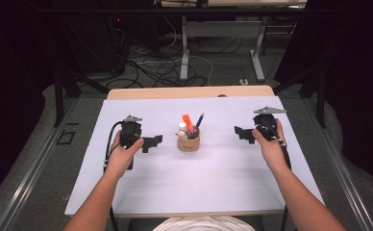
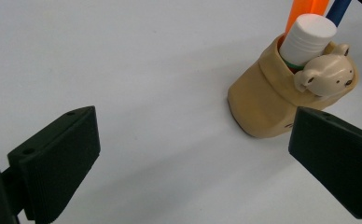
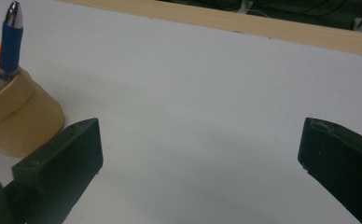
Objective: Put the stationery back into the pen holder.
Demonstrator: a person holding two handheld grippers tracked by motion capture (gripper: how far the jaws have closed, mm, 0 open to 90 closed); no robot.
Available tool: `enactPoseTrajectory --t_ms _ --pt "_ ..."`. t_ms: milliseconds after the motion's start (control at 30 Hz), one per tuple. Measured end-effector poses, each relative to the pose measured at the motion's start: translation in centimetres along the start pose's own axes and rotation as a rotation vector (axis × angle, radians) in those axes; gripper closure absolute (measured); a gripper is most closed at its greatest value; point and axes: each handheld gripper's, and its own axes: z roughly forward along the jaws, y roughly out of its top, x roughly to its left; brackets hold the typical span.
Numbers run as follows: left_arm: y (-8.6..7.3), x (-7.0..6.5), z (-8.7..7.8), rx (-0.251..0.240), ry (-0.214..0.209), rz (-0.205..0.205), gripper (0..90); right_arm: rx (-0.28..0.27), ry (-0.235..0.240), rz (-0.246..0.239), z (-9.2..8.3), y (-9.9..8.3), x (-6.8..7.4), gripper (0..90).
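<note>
tan bear-faced pen holder [image 1: 189,142] is sitting mid-table, carrying one orange marker [image 1: 188,123], one blue pen [image 1: 199,120], one white tube [image 1: 181,128]; left gripper [image 1: 152,142] and right gripper [image 1: 242,133] are both gaping wide, empty

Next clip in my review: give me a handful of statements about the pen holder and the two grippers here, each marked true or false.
1. The tan pen holder stands on the white table cover between the two grippers. True.
2. The left gripper is shut on the holder. False: its jaws stand open with nothing between them, apart from the holder.
3. A blue pen and an orange marker stick up out of the holder. True.
4. The right gripper holds the blue pen. False: its jaws are wide open and empty, and the pen is in the holder.
5. A small bear figure sits on the holder's rim. True.
6. The holder lies tipped on its side. False: it stands upright.
</note>
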Motion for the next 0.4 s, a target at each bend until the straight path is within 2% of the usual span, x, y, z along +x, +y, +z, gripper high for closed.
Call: enactPoseTrajectory --t_ms 167,400 --pt "0.0 0.2 -0.1 0.002 0.004 -0.003 1.9 0.013 -0.012 0.004 0.2 -1.0 -0.2 0.0" --pt "0.1 0.3 -0.1 -0.007 0.008 -0.009 1.9 0.007 -0.018 0.006 0.2 -1.3 -0.3 0.0"
